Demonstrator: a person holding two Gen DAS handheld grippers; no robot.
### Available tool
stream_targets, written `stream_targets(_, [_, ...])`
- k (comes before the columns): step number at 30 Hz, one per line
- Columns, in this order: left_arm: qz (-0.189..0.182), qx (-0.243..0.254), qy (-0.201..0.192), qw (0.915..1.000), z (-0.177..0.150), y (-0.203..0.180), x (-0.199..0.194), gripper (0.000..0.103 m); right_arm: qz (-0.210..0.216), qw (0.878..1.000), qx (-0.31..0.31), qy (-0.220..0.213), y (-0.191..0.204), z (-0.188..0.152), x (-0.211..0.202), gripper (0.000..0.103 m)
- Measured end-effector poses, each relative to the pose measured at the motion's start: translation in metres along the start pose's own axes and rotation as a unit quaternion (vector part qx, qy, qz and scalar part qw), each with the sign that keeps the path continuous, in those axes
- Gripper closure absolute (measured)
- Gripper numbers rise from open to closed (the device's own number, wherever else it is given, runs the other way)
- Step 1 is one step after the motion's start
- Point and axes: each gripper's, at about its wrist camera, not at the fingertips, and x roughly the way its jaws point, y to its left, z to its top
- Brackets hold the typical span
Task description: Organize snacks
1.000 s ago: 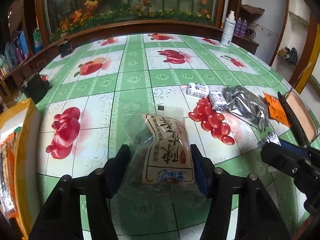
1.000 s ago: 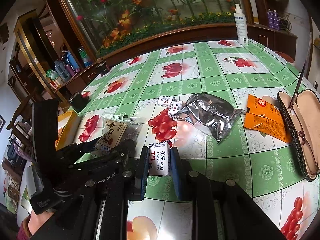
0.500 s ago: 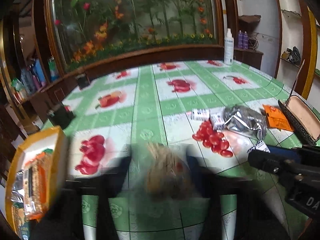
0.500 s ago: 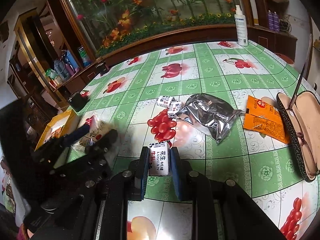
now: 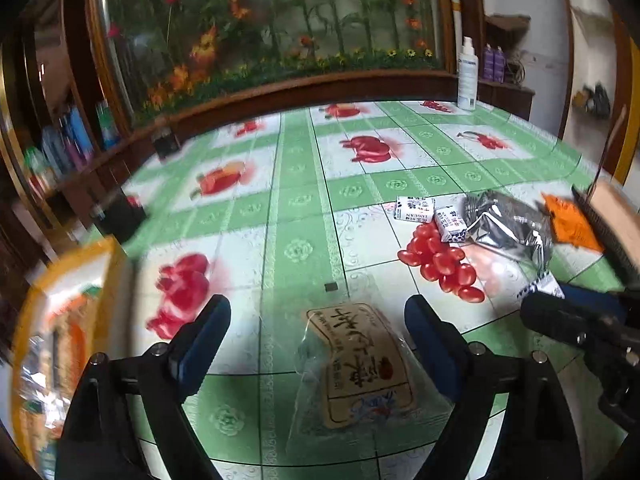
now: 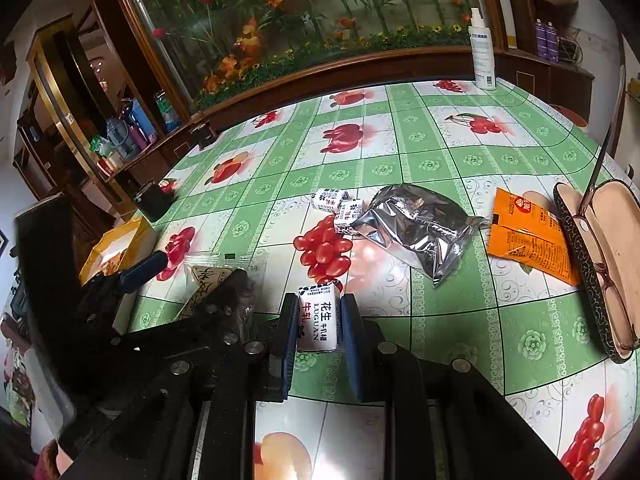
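While the left gripper opens around a clear snack bag lying near the table's front edge, touching neither pad; the right gripper clamps a white candy. Risk: the slippery bag slides if the pads close unevenly.

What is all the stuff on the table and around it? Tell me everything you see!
clear snack bag with tan label: one, lying on the table between the left gripper's fingers, untouched
white candy held: one, white with red and black print, in the right gripper
white candies: two, mid-table beside the silver bag
silver bag: one, foil, mid-table
orange packet: one, right of the silver bag
glasses case: one, open, dark patterned, glasses inside, right edge
yellow box: one, snacks inside, off the table's left edge
spray bottle: one, white, far corner
tablecloth: one, green and white with red fruit
left gripper: one, black, blue pads, jaws opening
right gripper: one, black, clamped on candy
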Motion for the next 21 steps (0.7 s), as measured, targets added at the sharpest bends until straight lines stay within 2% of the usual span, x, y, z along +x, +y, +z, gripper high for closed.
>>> stream_targets(4, [-0.049,-0.058,0.042,0.9963,-0.002,0.021,0.016,0.015,0.002,1.0,0.003,-0.002,-0.001,0.001,-0.001,0.08])
stream_targets(6, [-0.06,-0.068,0.053,0.9945,-0.002,0.024,0.023,0.015,0.002,1.0,0.002,-0.003,-0.001,0.0,-0.002,0.08])
stream_targets(8, [-0.074,-0.061,0.061,0.9935,-0.004,0.021,0.027,0.026,0.003,1.0,0.001,-0.002,0.0,0.0,-0.002,0.08])
stream_targets(9, [-0.08,-0.058,0.057,0.9935,-0.004,0.018,0.025,0.044,0.004,1.0,0.001,-0.002,0.0,0.0,-0.002,0.08])
stream_targets(10, [-0.079,-0.049,0.057,0.994,-0.004,0.014,0.022,0.046,0.005,1.0,0.001,-0.003,0.001,0.0,-0.002,0.08])
stream_targets(17, [-0.099,-0.033,0.052,0.9931,-0.008,0.003,0.01,0.052,0.005,1.0,0.002,-0.002,0.0,0.0,-0.002,0.08])
stream_targets(21, [-0.11,-0.042,0.053,0.9916,-0.007,0.004,0.01,0.053,0.006,1.0,0.002,-0.003,0.0,0.0,-0.002,0.08])
